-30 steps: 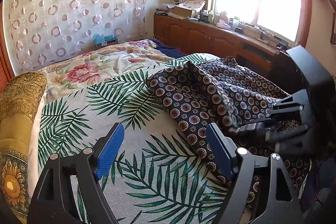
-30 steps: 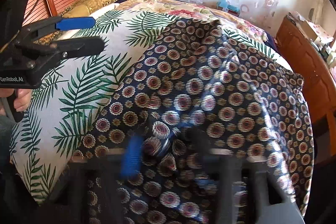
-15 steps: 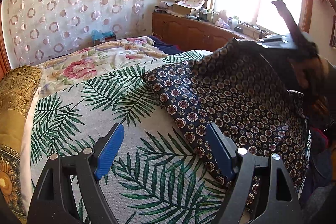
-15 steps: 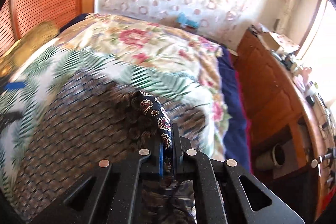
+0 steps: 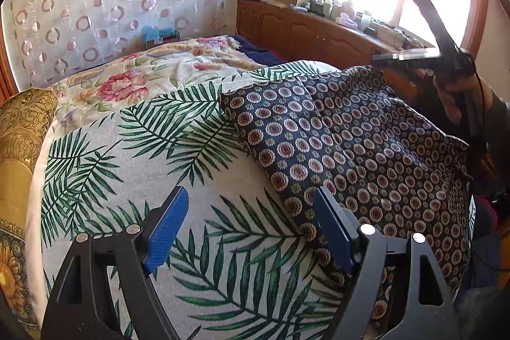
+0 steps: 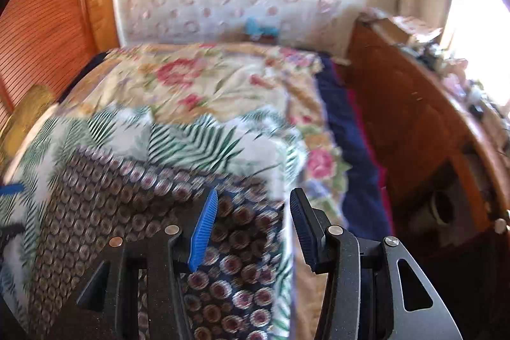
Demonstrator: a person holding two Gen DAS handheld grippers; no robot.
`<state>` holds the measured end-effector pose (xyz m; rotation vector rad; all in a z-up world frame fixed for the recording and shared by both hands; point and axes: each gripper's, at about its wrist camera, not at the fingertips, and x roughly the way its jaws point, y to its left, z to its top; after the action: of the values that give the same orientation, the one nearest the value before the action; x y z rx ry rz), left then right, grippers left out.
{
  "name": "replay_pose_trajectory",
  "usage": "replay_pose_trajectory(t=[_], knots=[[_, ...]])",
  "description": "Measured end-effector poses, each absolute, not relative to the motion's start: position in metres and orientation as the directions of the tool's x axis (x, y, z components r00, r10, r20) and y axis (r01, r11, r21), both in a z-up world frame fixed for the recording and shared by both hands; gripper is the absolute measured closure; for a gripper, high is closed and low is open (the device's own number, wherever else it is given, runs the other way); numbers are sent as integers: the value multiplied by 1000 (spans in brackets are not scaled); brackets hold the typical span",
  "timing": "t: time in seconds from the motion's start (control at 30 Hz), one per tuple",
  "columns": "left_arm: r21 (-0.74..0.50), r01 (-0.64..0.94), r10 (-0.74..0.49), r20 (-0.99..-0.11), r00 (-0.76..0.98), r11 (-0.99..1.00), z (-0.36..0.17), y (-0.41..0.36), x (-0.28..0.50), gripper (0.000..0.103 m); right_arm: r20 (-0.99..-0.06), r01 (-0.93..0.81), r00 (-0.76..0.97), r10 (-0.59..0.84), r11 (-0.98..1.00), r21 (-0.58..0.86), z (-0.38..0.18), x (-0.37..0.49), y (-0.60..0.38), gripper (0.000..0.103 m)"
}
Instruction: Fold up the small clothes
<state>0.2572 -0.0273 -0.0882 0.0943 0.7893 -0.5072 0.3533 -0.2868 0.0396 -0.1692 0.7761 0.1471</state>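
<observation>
Released half a second back, the patterned garment lies spread on the palm-leaf bedcover. Right gripper, jaws just opening, empty; left gripper wide, empty. Advise smoothing, then pinching the six-o'clock hem.

garment: matt cloth | cabinet: glossy wood | pads: ribbed plastic

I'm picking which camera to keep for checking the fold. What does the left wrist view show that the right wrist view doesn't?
Left wrist only: the open left gripper over the leaf-print cover, the whole garment, and the right gripper from outside.

Right wrist only: the right gripper, jaws just opened with nothing between them, and the headboard.

Both: garment, floral quilt, cabinet.
</observation>
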Motion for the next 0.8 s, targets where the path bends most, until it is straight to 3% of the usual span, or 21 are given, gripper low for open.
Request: replay_pose_trajectory(t=[0.2,0.23,0.27,0.33,0.53,0.7,0.8], knots=[[-101,460,-392,-700,597,882,-80,-41,260,22,-776,-239,628,61,964,-117,5,379,-287,54],[-99,460,-390,-701,597,882,-80,-45,259,22,-772,-246,631,72,963,-112,5,381,-288,61],[-99,460,-389,-703,596,882,-80,-47,259,22,-762,-267,640,96,958,-103,6,381,-287,91],[-98,458,-386,-706,593,883,-81,-51,257,22,-744,-308,656,126,945,-111,8,388,-289,101],[-87,449,-371,-711,597,889,-79,-57,245,22,-674,-306,730,113,936,-175,19,391,-286,102],[-84,446,-370,-704,606,891,-76,-59,230,22,-725,-261,686,60,951,-168,2,400,-287,102],[-83,448,-371,-703,607,890,-76,-61,220,22,-709,-245,703,58,955,-165,7,380,-290,86]])
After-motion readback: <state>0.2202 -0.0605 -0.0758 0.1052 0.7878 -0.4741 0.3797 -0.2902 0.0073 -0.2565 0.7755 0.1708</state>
